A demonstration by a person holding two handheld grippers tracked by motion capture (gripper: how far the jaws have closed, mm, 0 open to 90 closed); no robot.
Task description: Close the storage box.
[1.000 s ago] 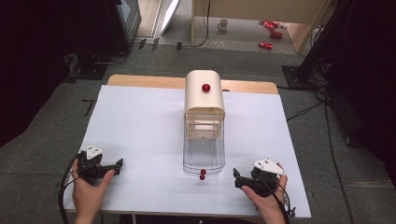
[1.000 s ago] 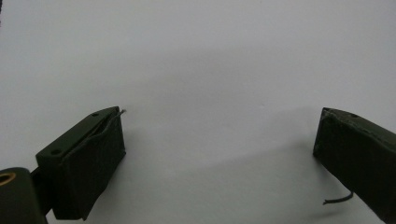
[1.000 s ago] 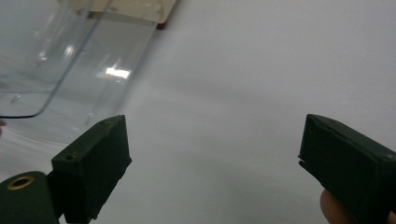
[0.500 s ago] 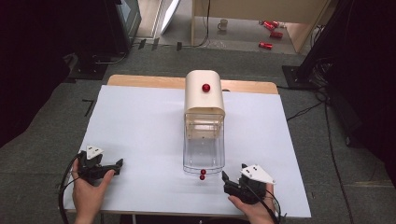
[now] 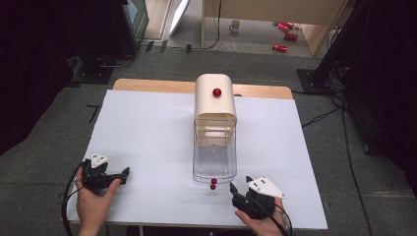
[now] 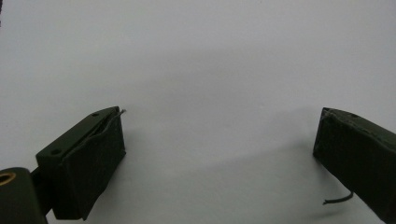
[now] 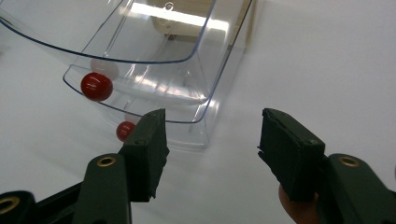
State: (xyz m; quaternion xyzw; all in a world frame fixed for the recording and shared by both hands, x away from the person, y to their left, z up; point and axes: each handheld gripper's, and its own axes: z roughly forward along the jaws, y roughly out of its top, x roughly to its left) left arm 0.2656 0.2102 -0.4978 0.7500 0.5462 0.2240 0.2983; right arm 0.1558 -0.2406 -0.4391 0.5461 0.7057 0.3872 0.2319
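A cream box with a red knob [image 5: 217,92] stands mid-table, and a clear plastic bin [image 5: 214,157] juts from it toward me. Two red balls [image 5: 213,184] sit at the bin's front edge; in the right gripper view the larger ball [image 7: 96,86] is on the curved front wall and a smaller one [image 7: 124,130] lies below it. My right gripper [image 5: 240,184] [image 7: 215,135] is just right of the bin's front corner. Its jaws have just been closing, still stand apart, and hold nothing. My left gripper [image 5: 123,176] [image 6: 219,140] rests wide open at the front left.
The white table top [image 5: 147,128] spreads wide on both sides of the box. A wooden strip [image 5: 147,86] runs along its far edge. Black cables [image 5: 66,206] trail from the grippers at the near edge.
My right gripper has moved left toward the clear bin's front corner, and its jaws stand closer together. The left gripper has stayed where it was.
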